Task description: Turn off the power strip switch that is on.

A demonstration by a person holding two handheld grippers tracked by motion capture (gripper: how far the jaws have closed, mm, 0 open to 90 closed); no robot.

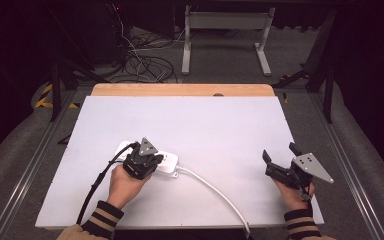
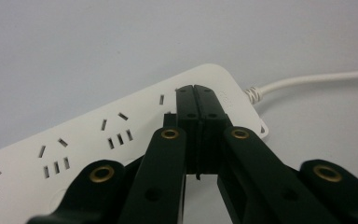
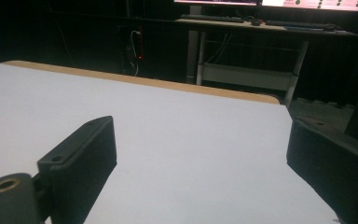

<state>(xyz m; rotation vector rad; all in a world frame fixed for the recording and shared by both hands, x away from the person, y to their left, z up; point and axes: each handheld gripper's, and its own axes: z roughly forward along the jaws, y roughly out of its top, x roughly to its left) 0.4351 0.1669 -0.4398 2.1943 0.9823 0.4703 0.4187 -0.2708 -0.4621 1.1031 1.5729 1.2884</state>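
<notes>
Both grippers are black — the left gripper (image 1: 145, 156) trailing a thick black cable (image 1: 93, 186), the right gripper (image 1: 279, 159) topped by a grey three-cornered plate (image 1: 311, 168) with small screws — brass rivets (image 2: 169, 134) stud the linkages, and dark sleeves (image 1: 103, 218) carry tan stripes.

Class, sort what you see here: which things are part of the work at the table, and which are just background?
In the job:
- left gripper, fingers closed together over the power strip
- white power strip and its cord
- right gripper, fingers apart, holding nothing
- white table

Background only:
- tangled cables on the floor
- grey desk frame
- monitors on that desk
</notes>
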